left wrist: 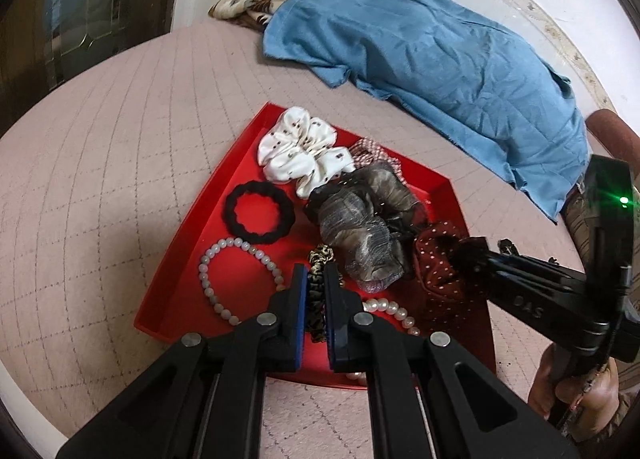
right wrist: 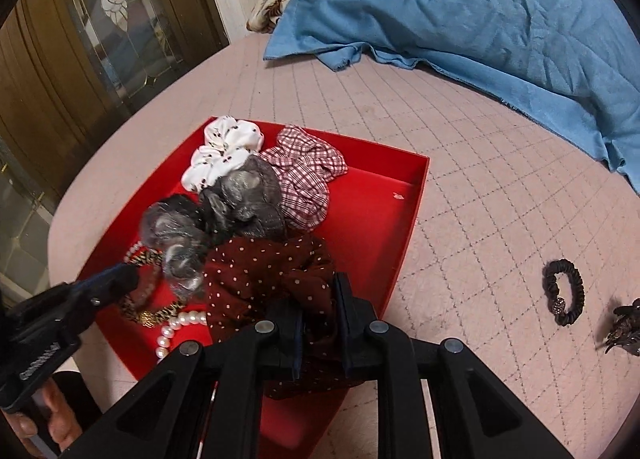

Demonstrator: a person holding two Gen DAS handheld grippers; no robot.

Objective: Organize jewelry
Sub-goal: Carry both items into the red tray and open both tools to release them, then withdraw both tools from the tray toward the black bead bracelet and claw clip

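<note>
Quilt [left wrist: 100, 187] (pink) bears red tray [left wrist: 240, 163]; left tongs [left wrist: 316, 291] pinch leopard scrunchie [left wrist: 318, 283], right tongs [right wrist: 320, 323] clench dotted scrunchie [right wrist: 260, 279].

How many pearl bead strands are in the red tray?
2. A grey-white pearl bracelet lies near the tray's left edge, and a white pearl strand sits beside the maroon dotted scrunchie. Scrunchies may hide more.

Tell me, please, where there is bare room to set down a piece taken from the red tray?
Free: the pink quilt between the red tray and the black hair tie, and the tray's far right corner beside the checked scrunchie. Crowded: the tray's near half, where the dotted maroon scrunchie, pearls and both tools meet.
</note>
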